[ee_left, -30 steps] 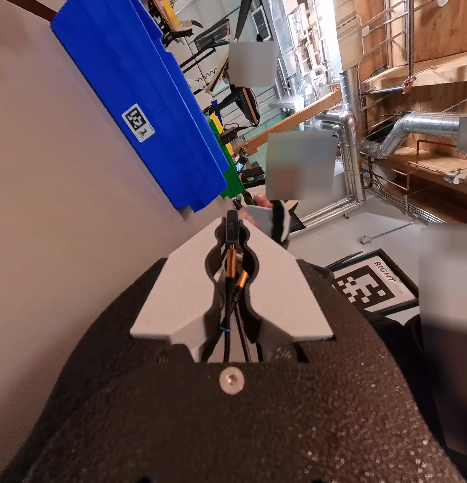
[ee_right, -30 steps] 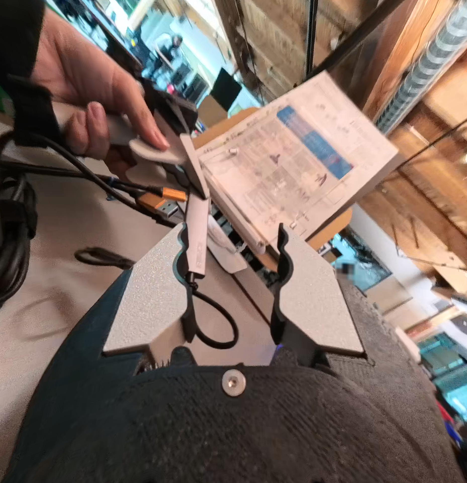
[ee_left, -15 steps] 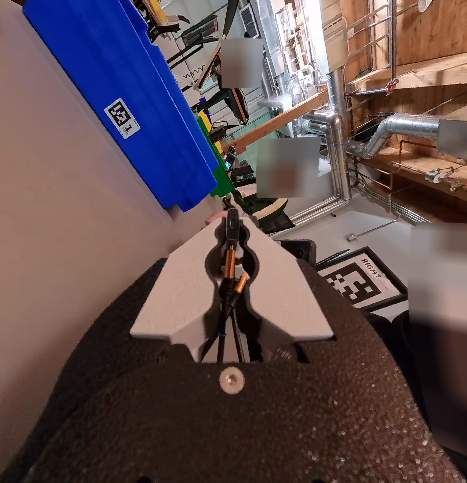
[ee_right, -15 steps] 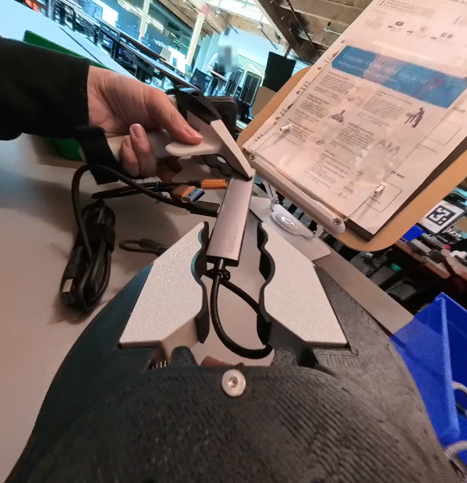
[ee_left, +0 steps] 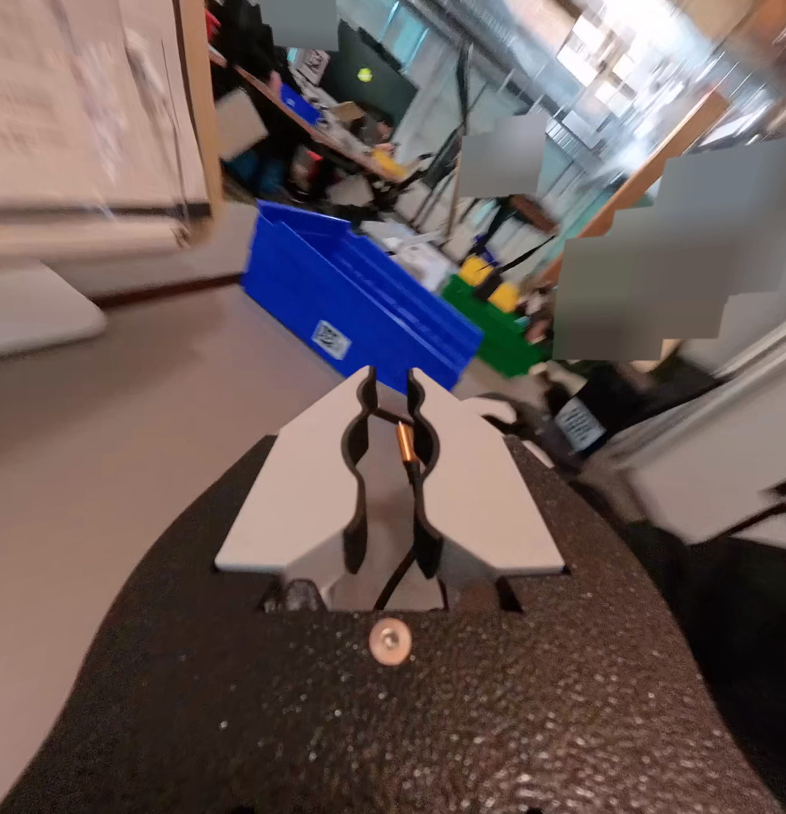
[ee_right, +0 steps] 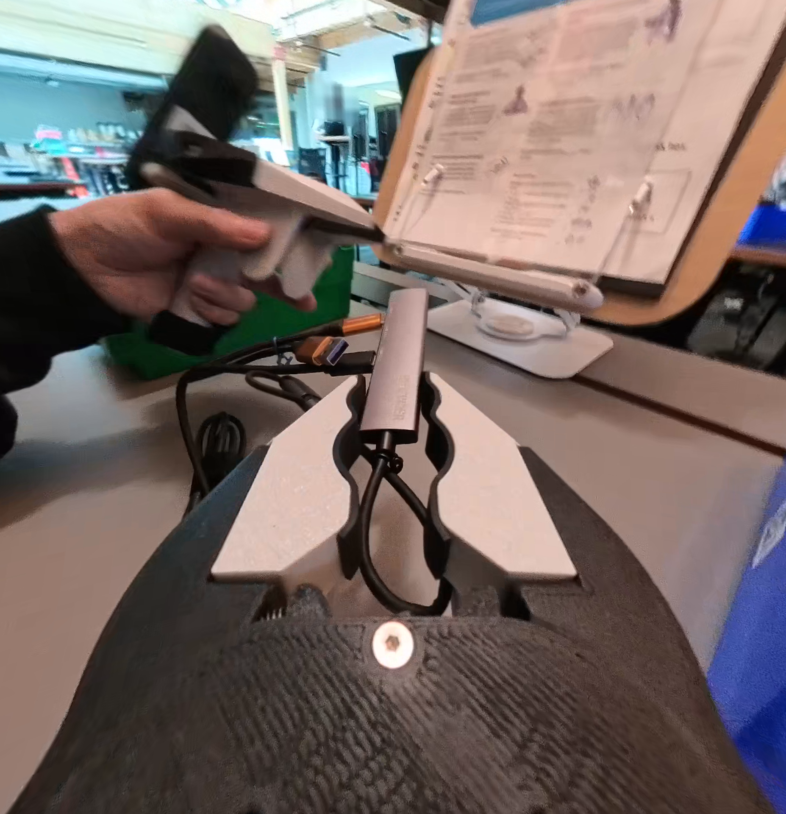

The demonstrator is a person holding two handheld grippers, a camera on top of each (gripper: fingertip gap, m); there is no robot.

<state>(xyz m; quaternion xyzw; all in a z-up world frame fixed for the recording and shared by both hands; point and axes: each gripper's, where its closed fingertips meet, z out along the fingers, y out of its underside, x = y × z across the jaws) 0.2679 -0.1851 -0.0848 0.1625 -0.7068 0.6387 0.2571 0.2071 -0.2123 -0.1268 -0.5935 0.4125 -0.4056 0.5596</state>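
Grey tabletop (ee_left: 118, 440); blurred workshop benches (ee_left: 338, 141) at twelve o'clock, bright windows (ee_left: 602, 88) at one o'clock.

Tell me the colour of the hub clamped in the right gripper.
The USB hub is matte grey, clearest in the right wrist view.

Left gripper (ee_left: 390, 374) fingers slightly parted; right gripper (ee_right: 393, 383) fingers clamped.

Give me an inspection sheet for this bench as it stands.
Surface: grey table, matte.
Handled things: grey hub, tilted, between the right gripper's fingers.
Clutter: coiled black cable on the table.
Grippers: right gripper shut on the hub; left gripper open, held by a hand above the plugs.
Cables: orange-collared plug meets the hub's side; blue-tongued plug stops just short.
Surroundings: blue bin, green bin, document stand.
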